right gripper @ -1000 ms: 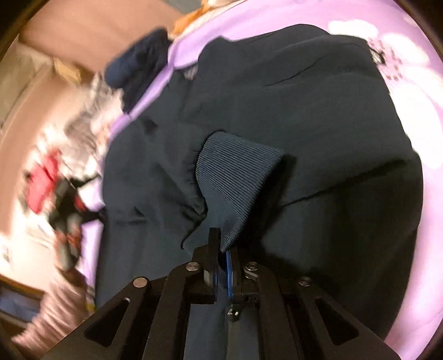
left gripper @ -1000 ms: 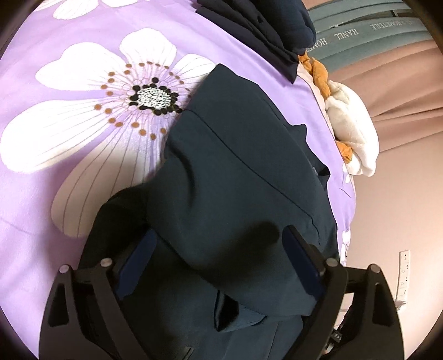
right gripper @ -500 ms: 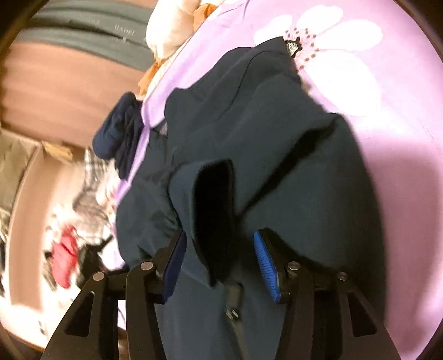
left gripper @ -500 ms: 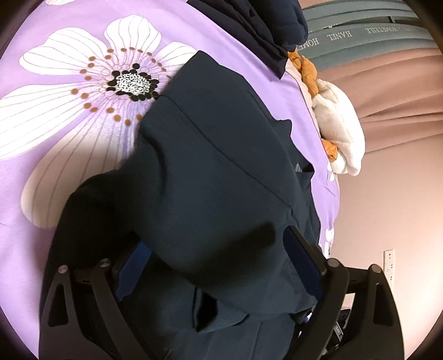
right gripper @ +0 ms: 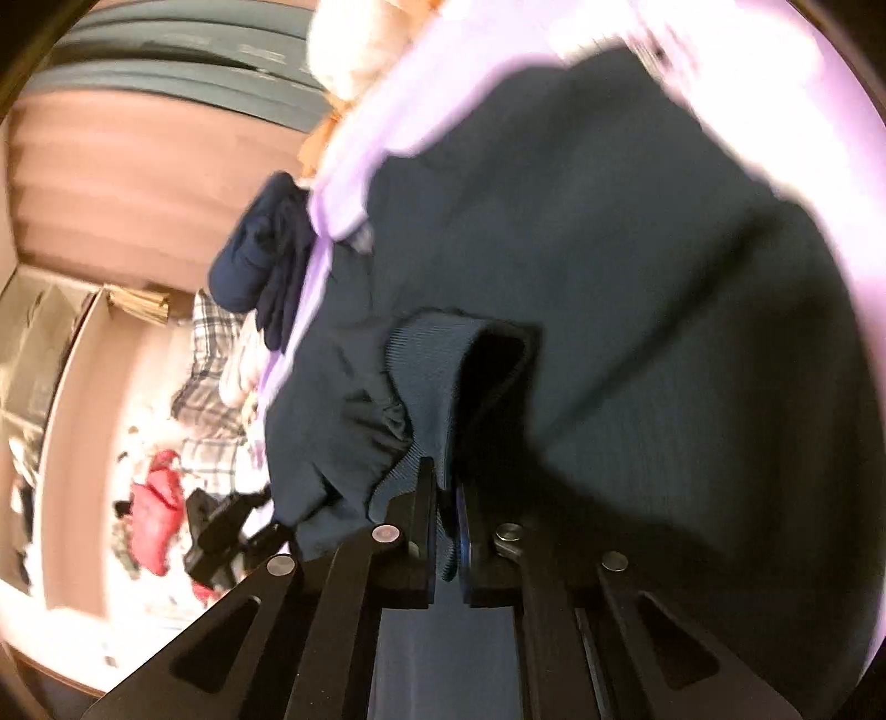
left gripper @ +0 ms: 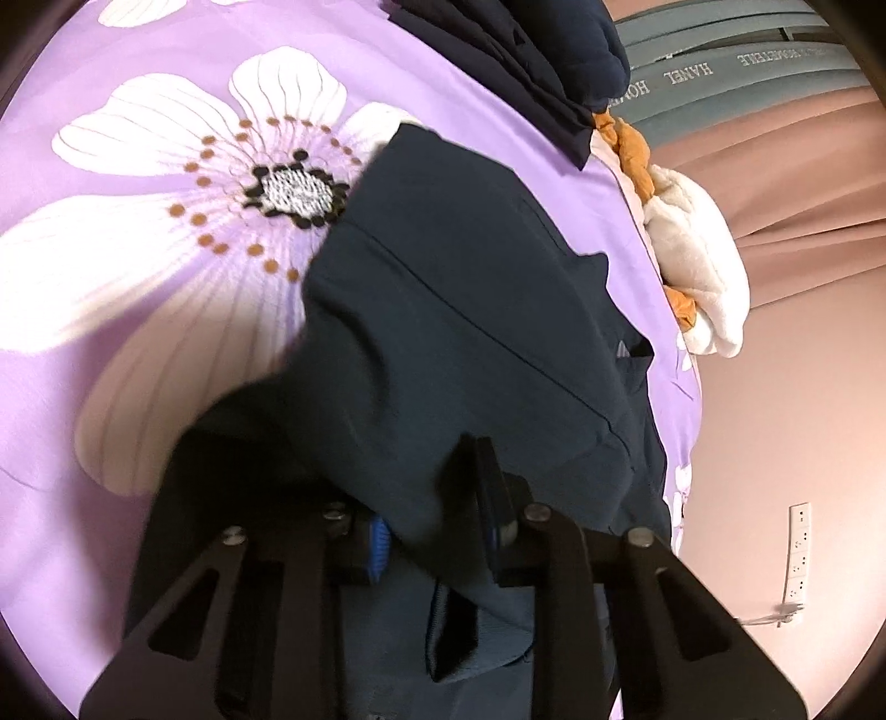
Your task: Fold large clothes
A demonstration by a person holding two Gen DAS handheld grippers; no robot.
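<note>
A dark teal jacket [left gripper: 470, 310] lies bunched on a purple bed sheet with a big white flower [left gripper: 138, 266]. My left gripper [left gripper: 434, 515] has a thick fold of the jacket between its jaws, which are closing, and the pads press into the cloth. In the right wrist view the same jacket [right gripper: 637, 249] fills the right half of the blurred picture. Its ribbed cuff [right gripper: 432, 376] stands up in a loop, and my right gripper [right gripper: 448, 498] is shut on the cuff's lower edge.
A pile of folded navy clothes [left gripper: 526, 50] sits at the far end of the bed, next to a white and orange plush bundle [left gripper: 698, 277]. Off the bed's edge are a plaid cloth [right gripper: 210, 354] and a red item [right gripper: 158, 498]. A socket strip [left gripper: 797, 554] hangs on the pink wall.
The left jaws have come in from wide apart onto the jacket fold. The right jaws opened around the cuff half a second ago and have shut on it again; the right view has rolled.
</note>
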